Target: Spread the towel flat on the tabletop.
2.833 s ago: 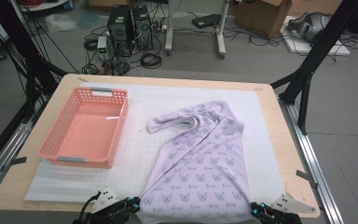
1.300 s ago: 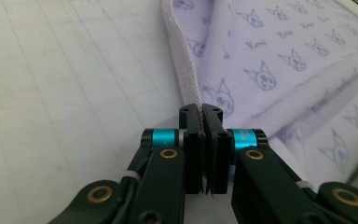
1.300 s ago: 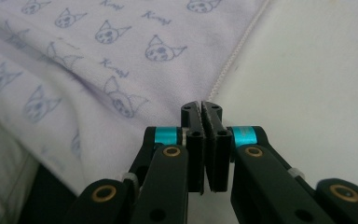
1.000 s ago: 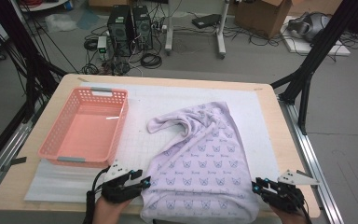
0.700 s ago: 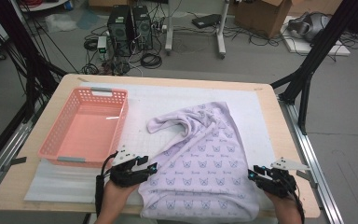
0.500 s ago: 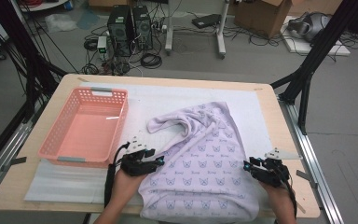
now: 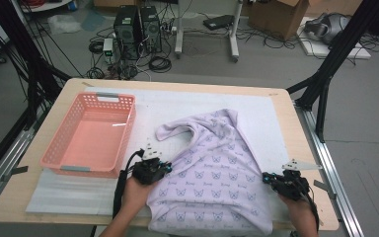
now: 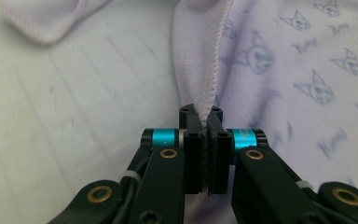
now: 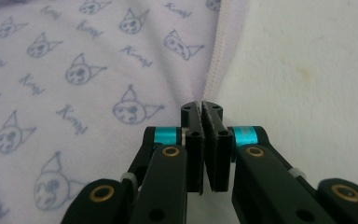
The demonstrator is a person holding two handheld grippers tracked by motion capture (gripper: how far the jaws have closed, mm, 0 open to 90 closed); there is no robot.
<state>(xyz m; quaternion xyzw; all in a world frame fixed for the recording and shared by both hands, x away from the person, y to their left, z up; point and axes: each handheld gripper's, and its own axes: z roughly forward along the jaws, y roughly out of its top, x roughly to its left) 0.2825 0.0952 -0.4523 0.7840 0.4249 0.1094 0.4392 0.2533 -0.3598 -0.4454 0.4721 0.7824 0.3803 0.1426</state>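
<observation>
High view: a lilac cat-printed cotton garment (image 7: 212, 182) lies at the table's (image 7: 296, 128) near edge, right of a pink plastic basket (image 7: 91, 136). Left gripper view: the left hand-held gripper (image 8: 204, 122) has just closed, pinching the garment's hem. Right gripper view: the right hand-held gripper (image 9: 204, 114) likewise clamps its opposite hem.

A light wooden table (image 7: 296, 123) with rounded corners stands on a grey concrete floor (image 7: 365, 98), most of its top covered by a white padded mat (image 7: 177, 103). Black frame struts (image 7: 335, 54) rise at both sides, and metal rails (image 7: 333, 168) run along the table's edges. Beyond the far edge, two black computer towers (image 7: 138, 29) sit among tangled cables (image 7: 160, 64). A cardboard box (image 7: 276, 12) stands farther back at the right. The light is even and soft.
</observation>
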